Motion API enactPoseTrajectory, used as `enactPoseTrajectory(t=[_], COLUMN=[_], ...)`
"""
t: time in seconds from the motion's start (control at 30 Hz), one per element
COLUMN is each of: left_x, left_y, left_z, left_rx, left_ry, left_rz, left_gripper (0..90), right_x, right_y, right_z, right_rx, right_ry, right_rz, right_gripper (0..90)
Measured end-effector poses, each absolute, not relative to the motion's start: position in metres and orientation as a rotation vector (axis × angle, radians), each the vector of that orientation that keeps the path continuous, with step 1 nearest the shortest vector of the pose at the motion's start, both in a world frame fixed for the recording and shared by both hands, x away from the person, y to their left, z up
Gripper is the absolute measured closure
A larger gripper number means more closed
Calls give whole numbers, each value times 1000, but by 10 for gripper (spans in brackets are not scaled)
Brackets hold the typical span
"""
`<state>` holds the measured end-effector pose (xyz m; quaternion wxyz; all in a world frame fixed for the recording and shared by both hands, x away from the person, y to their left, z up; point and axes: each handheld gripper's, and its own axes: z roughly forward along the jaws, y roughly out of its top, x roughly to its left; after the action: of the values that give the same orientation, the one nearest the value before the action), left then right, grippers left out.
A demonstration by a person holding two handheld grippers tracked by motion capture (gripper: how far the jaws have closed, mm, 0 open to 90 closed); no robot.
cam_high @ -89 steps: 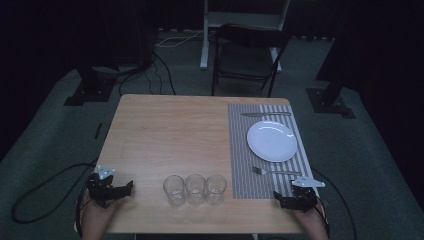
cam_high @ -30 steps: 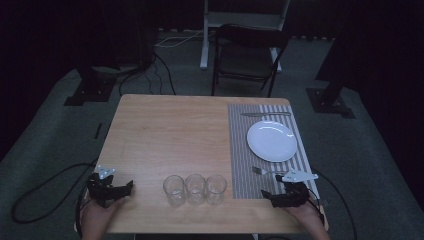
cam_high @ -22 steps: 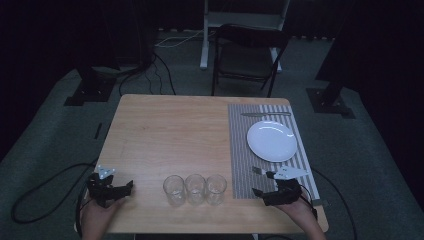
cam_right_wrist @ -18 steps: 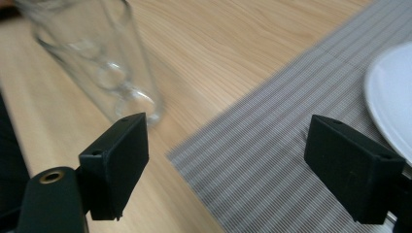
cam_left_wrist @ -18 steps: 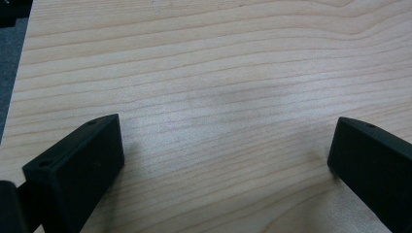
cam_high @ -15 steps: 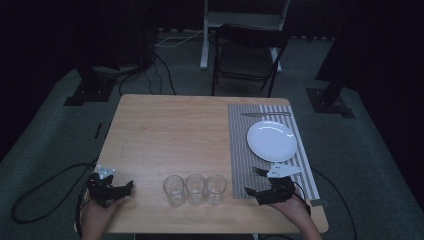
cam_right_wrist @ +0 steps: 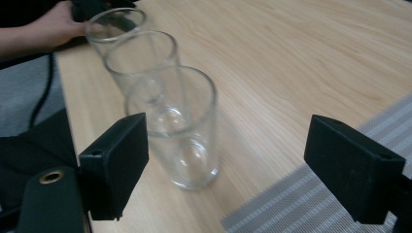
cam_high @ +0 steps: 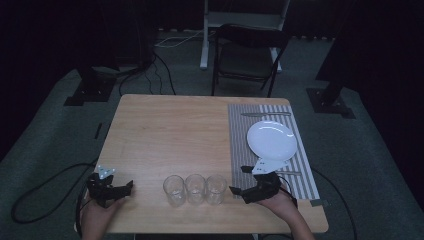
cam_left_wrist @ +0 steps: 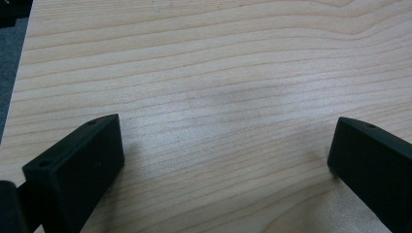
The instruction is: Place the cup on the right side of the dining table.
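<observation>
Glass tumbler just ahead of right gripper, jaws apart | probably next grab | centre, close gently | left gripper likewise spread.

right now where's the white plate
In the high view the white plate lies on the striped placemat at the table's right side, just beyond the right claw and right of the three glasses.
</observation>
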<state>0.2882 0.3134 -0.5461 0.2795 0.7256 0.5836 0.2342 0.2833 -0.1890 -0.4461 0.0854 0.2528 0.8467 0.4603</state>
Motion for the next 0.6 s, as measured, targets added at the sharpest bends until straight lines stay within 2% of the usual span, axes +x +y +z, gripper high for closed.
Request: enactPoseTrajectory(t=[0.6], left_x=[288], left_y=[313], left_z=[-546], left_rx=[1944], left_ry=[1564], left_rz=[629], left_gripper=[1], right_x=[289], right_y=[-128], right_z=[-438], right_rx=[579], right_ry=[2645], right_rz=[1364], right_gripper=[159])
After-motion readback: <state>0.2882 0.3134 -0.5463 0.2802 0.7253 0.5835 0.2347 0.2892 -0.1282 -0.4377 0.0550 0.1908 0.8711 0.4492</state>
